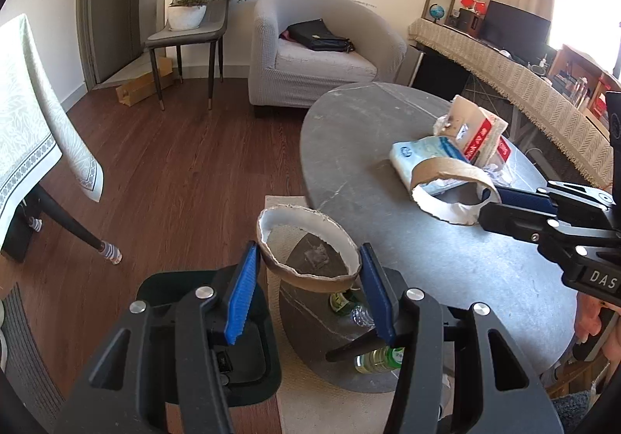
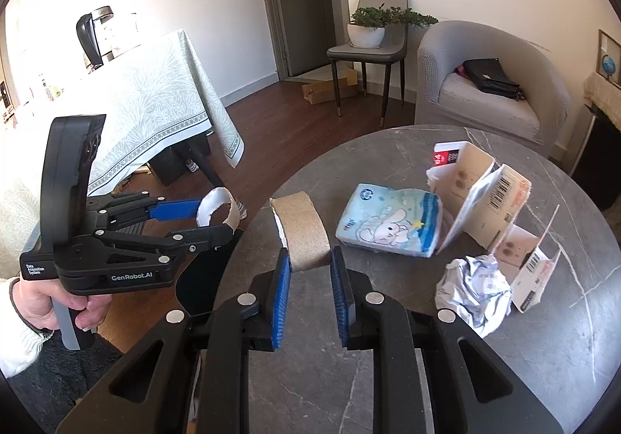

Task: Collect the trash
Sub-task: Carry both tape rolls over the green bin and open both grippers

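Grey stone worktop (image 2: pixel 427 356), centre frame: tissue pack (image 2: pixel 390 220), crumpled paper (image 2: pixel 473 290). Left gripper (image 1: pixel 308 263) clamps torn cardboard ring (image 1: pixel 306 240); right gripper (image 2: pixel 309 271) clamps second cardboard ring (image 2: pixel 302 232).

The left tongs (image 1: pixel 308 271) point steeply down, their blue pads (image 1: pixel 242 294) pressed on either side of a torn cardboard ring (image 1: pixel 308 240). The right tongs (image 2: pixel 310 279) tilt down likewise, nearly closed, pinching another ring (image 2: pixel 302 236) by its wall. A hand (image 2: pixel 58 306) in a white sleeve (image 2: pixel 17 333) grips the left handle.
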Demonstrator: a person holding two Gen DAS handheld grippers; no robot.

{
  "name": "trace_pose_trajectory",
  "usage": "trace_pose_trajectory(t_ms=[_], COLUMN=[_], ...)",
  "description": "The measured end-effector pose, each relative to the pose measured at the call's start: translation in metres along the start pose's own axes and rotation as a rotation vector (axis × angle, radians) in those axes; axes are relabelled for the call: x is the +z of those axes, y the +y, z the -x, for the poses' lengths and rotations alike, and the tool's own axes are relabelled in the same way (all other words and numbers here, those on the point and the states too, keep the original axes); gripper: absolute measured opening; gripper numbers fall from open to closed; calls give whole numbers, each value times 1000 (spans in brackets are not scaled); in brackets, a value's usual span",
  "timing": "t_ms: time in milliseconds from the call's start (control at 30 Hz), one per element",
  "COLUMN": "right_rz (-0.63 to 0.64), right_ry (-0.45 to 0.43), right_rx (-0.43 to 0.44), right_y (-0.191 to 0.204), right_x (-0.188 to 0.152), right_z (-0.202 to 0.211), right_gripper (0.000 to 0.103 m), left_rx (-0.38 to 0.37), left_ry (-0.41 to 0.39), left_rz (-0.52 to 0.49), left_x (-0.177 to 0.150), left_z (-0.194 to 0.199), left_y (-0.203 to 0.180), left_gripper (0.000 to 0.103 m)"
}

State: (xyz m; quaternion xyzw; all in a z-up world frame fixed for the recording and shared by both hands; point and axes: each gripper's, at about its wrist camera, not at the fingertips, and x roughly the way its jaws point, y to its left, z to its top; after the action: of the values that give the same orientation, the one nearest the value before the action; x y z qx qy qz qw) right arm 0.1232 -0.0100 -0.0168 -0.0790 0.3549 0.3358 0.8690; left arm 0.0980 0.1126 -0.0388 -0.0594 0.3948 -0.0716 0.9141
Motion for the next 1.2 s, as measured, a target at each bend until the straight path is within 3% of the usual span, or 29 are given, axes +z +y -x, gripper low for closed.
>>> trace_pose_trajectory(t_ms=[367, 733, 1200], right_rz=[43, 75, 93], right_ry=[11, 34, 88], right_rx=[65, 97, 130], right_y=[43, 77, 122], right_x=[20, 33, 43], right_z=[-27, -51, -90], right_gripper=[21, 21, 21], left_rx=[48, 89, 91], left_ry=[80, 184, 246], left_rz=[95, 99, 114], left_x=[-20, -40, -63], left_z=[-10, -23, -23], left_y=[66, 97, 129], left_gripper=[55, 55, 55])
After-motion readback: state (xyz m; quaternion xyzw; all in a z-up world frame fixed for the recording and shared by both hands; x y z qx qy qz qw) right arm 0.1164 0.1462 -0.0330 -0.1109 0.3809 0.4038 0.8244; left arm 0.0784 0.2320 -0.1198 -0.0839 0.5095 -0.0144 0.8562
